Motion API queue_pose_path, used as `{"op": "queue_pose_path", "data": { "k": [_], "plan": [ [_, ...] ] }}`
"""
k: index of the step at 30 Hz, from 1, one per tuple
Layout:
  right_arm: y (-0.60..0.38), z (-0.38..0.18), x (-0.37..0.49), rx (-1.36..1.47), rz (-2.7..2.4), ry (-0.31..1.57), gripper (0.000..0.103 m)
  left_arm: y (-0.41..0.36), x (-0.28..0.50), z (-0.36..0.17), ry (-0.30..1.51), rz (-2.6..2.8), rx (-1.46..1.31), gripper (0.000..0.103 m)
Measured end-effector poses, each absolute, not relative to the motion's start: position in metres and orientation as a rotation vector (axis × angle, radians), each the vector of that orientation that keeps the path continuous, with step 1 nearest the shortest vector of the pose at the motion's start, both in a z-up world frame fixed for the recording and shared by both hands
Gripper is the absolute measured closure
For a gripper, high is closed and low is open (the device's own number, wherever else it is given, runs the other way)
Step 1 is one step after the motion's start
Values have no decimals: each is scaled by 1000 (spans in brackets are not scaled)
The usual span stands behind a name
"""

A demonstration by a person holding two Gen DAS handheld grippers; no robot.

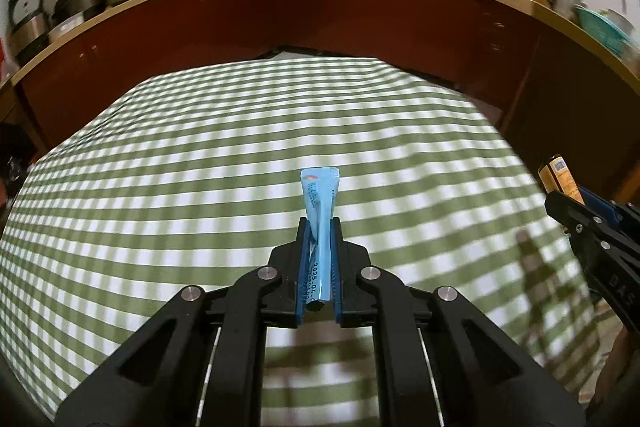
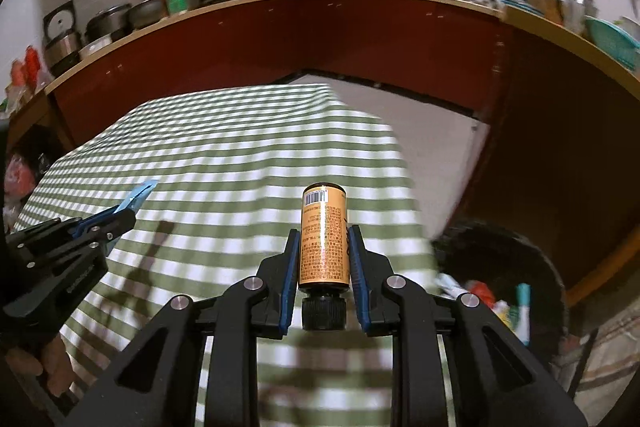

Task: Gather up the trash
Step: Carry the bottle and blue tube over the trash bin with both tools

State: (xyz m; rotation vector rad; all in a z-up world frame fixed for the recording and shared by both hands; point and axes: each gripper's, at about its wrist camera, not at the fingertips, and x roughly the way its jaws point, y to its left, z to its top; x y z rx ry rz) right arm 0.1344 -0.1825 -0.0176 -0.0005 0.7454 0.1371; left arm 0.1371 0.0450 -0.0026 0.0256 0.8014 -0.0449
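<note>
Two grippers hang over the green-checked tablecloth (image 1: 200,155): the left gripper (image 1: 319,227) is pinched tight on a blue sachet (image 1: 319,199) whose tail disappears between the pads, its print too small to read beyond a date stamp, and the right gripper (image 2: 323,233) is clamped on an orange bottle (image 2: 323,239), black cap toward the camera, label text illegible. Right of the table, low down, a dark bin (image 2: 520,255) is half cut off by the table edge, holding blurred wrappers. Counter clutter behind is smeared.
</note>
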Motion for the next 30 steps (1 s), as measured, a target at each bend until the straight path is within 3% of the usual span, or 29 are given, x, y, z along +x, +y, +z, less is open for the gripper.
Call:
{"op": "queue_pose_path", "data": {
  "k": [15,30],
  "plan": [
    [-281,-24,104,49,-70,718,78,-87,121,4,752,-242,116,94],
    [-340,-40,99,112,-149,710,78,-188,134,-21,755,-352,210,93]
  ]
}}
